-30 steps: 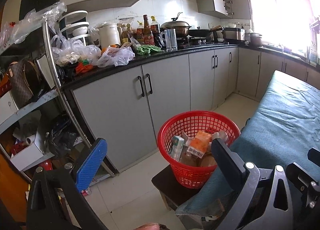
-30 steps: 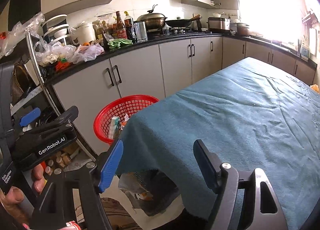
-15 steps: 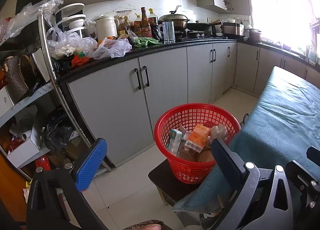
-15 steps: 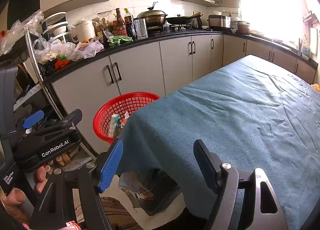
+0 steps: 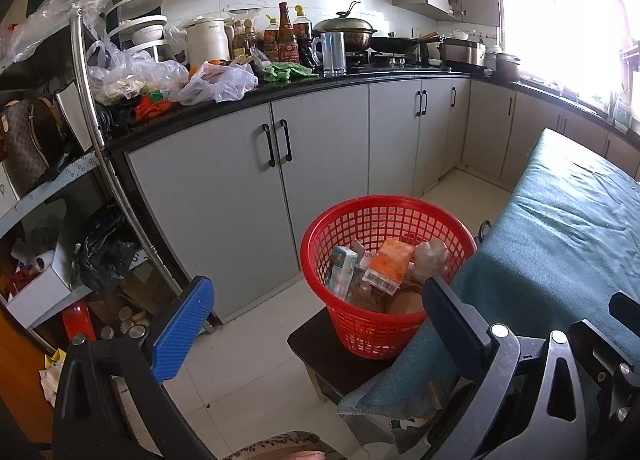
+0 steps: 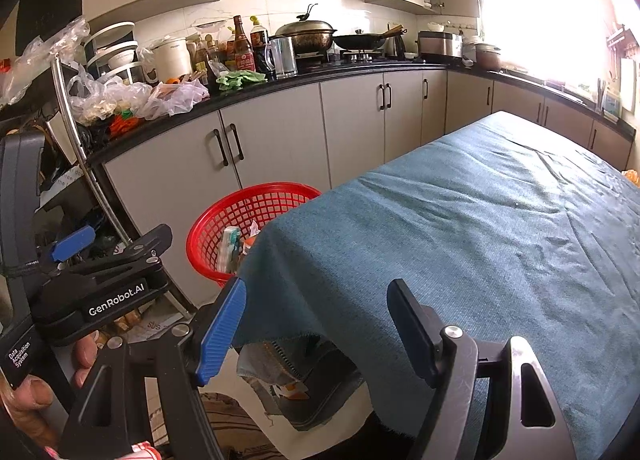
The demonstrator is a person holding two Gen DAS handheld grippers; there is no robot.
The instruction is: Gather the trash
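A red plastic basket (image 5: pixel 448 228) stands on a low dark stool (image 5: pixel 320 352) beside the table. It holds trash: an orange carton (image 5: pixel 388 266), a pale green pack (image 5: pixel 342 270) and other wrappers. My left gripper (image 5: pixel 320 324) is open and empty, a little in front of the basket. The basket also shows in the right wrist view (image 6: pixel 224 228), partly hidden by the teal tablecloth (image 6: pixel 460 228). My right gripper (image 6: pixel 320 324) is open and empty over the cloth's near corner. The left gripper's body (image 6: pixel 100 284) shows at its left.
Grey kitchen cabinets (image 5: pixel 248 188) with a cluttered black counter (image 5: pixel 280 84) run along the back. A metal shelf rack (image 5: pixel 92 108) with bags and boxes stands at the left. White tiled floor (image 5: pixel 248 348) lies between them. A dim orange object (image 6: pixel 632 176) sits at the cloth's far right edge.
The left wrist view has tilted down a little, so the basket and counter sit higher in the frame. The right gripper has barely moved. Both stay open.
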